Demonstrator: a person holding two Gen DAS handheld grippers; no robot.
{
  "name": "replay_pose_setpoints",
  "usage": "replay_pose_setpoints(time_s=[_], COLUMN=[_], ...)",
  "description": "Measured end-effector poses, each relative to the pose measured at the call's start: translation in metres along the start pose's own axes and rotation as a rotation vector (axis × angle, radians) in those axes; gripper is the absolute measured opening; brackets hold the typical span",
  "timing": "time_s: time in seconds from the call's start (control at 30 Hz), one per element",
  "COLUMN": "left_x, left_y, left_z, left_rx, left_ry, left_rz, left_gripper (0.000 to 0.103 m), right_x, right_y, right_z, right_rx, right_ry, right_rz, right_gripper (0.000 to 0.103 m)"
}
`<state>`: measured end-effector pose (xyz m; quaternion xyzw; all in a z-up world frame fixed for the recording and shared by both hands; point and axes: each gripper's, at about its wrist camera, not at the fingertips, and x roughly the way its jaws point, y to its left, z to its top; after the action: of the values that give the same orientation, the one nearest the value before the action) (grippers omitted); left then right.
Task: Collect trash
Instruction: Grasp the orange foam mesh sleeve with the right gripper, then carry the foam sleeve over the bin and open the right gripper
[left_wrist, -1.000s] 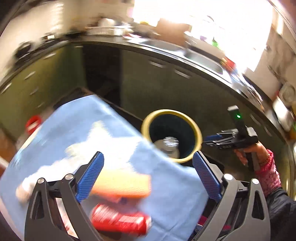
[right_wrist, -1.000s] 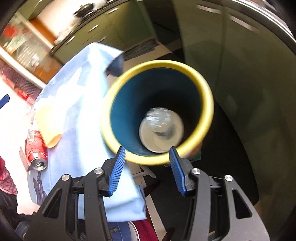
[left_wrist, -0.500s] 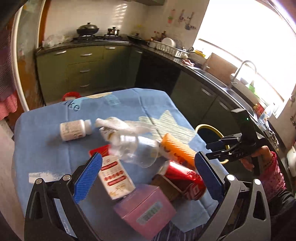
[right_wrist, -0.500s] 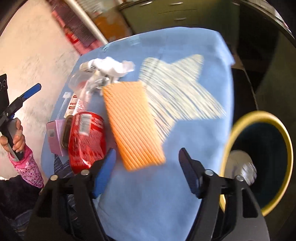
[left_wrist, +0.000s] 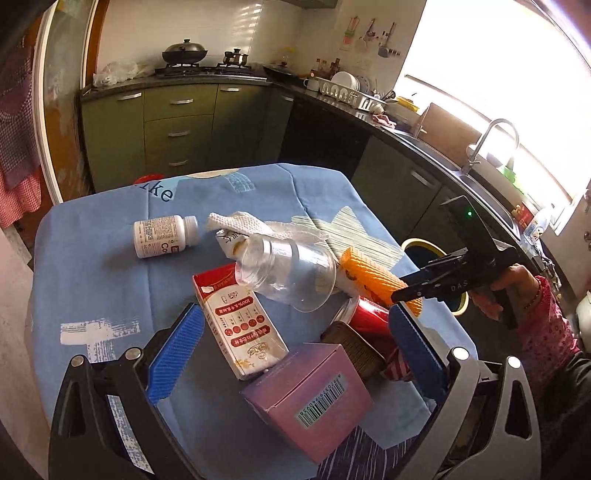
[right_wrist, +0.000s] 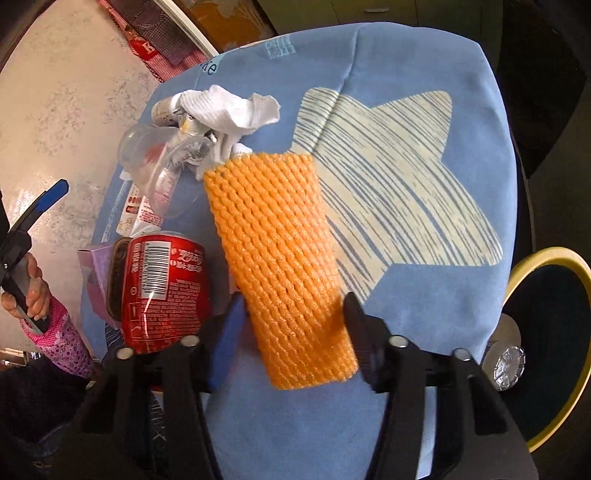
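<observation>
A kitchen counter (left_wrist: 92, 258) draped in a blue cloth holds a heap of trash. The left gripper (left_wrist: 291, 347) hovers over the near edge with its blue-padded fingers (left_wrist: 173, 354) spread wide and gripping nothing. Between them lie a red-and-white carton (left_wrist: 240, 328) and a pink box (left_wrist: 310, 391) with a barcode, its lower edge partly hidden behind the gripper frame. A clear plastic jar (left_wrist: 288, 269) lies on its side across the carton, over a crumpled white paper towel (left_wrist: 255, 225), with a white pill bottle (left_wrist: 162, 236) apart to the left.

The right gripper (right_wrist: 295, 332) is set low over an orange foam net sleeve (right_wrist: 280, 258), its fingers (right_wrist: 225, 343) parted on either side of the sleeve's near end; whether they touch it is hard to tell, since both are blurred. A red soda can (right_wrist: 166, 291) lies just beside the sleeve, pressed against a brown object that is mostly covered and cannot be identified.

The yellow-rimmed bin (right_wrist: 554, 350) stands off the counter's right edge (cut off by the frame in the right wrist view, and largely hidden behind the right gripper in the left one). A silvery item (right_wrist: 506, 362) sits inside it, too indistinct to name.
</observation>
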<state>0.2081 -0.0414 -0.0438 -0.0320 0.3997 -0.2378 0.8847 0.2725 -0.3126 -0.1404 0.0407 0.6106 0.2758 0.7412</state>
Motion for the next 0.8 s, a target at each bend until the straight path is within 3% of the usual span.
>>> replay_pose_setpoints(time_s=[0.1, 0.17, 0.57, 0.8], left_x=[0.0, 0.0, -0.005, -0.01], left_y=[-0.004, -0.006, -0.018, -0.033], left_z=[0.0, 0.001, 0.0, -0.002], left_rx=[0.01, 0.014, 0.048, 0.094], left_ry=[0.004, 0.004, 0.0, -0.004], left_rz=[0.0, 0.0, -0.003, -0.016], left_gripper=[0.098, 0.098, 0.098, 0.098], right_x=[-0.007, -0.013, -0.075, -0.109], right_y=[-0.001, 0.002, 0.016, -0.046], right_z=[-0.003, -0.003, -0.033, -0.066], right_rx=[0.01, 0.008, 0.014, 0.179], right_ry=[-0.022, -0.044, -0.198, -0.232], right_rz=[0.003, -0.008, -0.067, -0.204], right_gripper=[0.018, 0.014, 0.013, 0.013])
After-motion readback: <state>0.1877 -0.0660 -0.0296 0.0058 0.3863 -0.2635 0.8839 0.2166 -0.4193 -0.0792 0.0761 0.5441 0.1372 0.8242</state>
